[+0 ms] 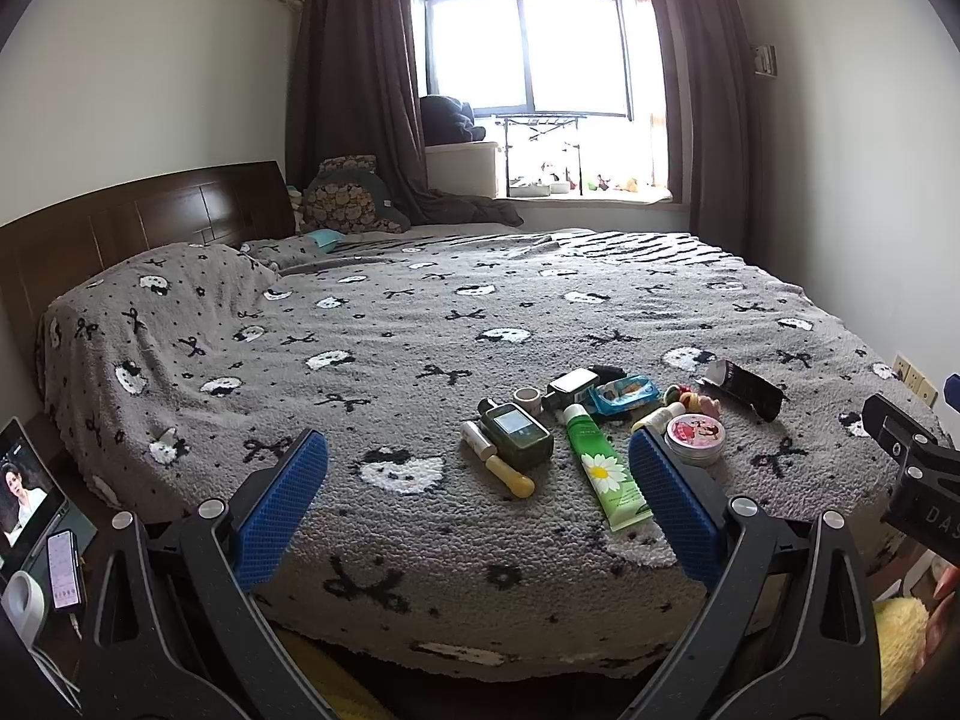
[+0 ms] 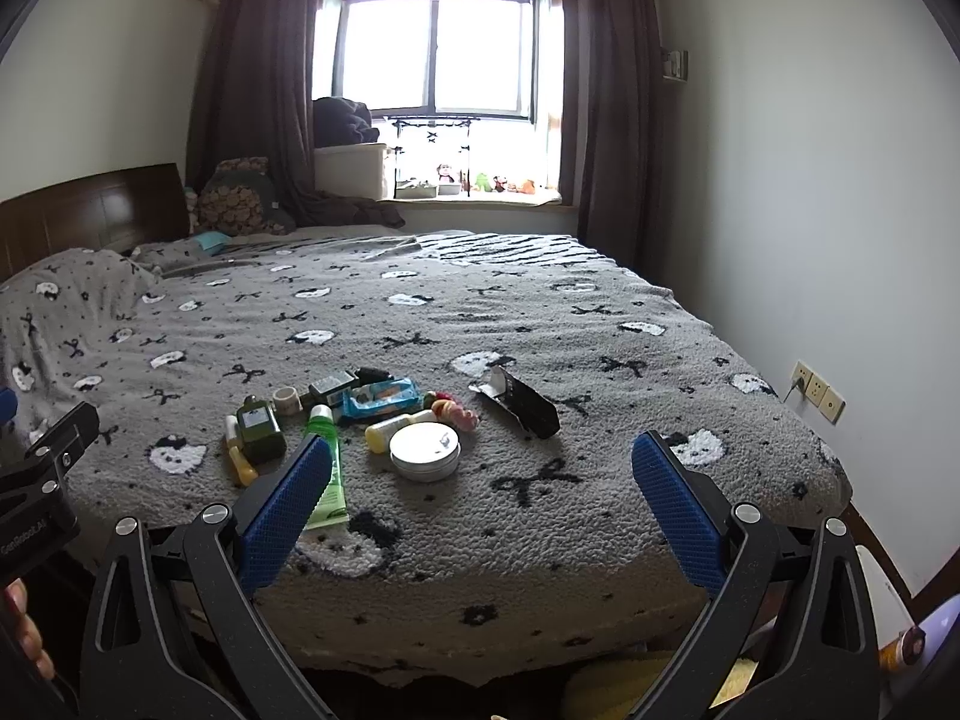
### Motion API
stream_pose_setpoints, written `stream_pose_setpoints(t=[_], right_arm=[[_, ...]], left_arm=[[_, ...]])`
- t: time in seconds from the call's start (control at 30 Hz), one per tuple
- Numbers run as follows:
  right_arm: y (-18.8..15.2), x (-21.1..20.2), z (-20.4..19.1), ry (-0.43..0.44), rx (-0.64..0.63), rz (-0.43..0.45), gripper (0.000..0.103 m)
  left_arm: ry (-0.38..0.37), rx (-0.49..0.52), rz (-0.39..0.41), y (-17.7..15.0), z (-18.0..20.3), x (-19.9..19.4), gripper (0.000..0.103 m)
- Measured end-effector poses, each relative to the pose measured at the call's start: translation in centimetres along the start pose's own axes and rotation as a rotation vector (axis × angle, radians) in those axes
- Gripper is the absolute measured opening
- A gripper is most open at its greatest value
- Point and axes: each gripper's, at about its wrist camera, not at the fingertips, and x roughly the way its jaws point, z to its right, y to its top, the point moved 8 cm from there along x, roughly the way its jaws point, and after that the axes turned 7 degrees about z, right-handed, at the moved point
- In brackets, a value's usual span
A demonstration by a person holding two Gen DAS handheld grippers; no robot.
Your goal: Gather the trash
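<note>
A cluster of small items lies on the grey patterned bed [image 1: 420, 324] near its foot. It includes a green daisy tube [image 1: 603, 468], a dark green bottle [image 1: 519, 435], a blue wrapper [image 1: 624, 394], a round tin [image 1: 695, 438] and an open black carton [image 1: 744, 390]. In the right wrist view I see the same tin [image 2: 425, 450], carton [image 2: 522, 402], wrapper [image 2: 378, 399] and tube [image 2: 327, 468]. My left gripper [image 1: 477, 504] is open and empty, short of the cluster. My right gripper [image 2: 480, 504] is open and empty, just in front of the tin.
A dark wooden headboard [image 1: 138, 222] is at the left and a window [image 1: 528, 48] with dark curtains at the back. A tablet [image 1: 24, 492] and a phone [image 1: 65, 564] sit beside the bed at the left. A wall socket [image 2: 819, 393] is on the right wall.
</note>
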Motion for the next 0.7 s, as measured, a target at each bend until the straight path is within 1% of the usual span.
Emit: stream_pose_setpoints(t=[0.7], right_arm=[[0.24,-0.31,-0.04,0.004,-0.002,0.007,0.1]], left_arm=[[0.015,0.004,0.013,0.46,-0.14,-0.09,0.095]])
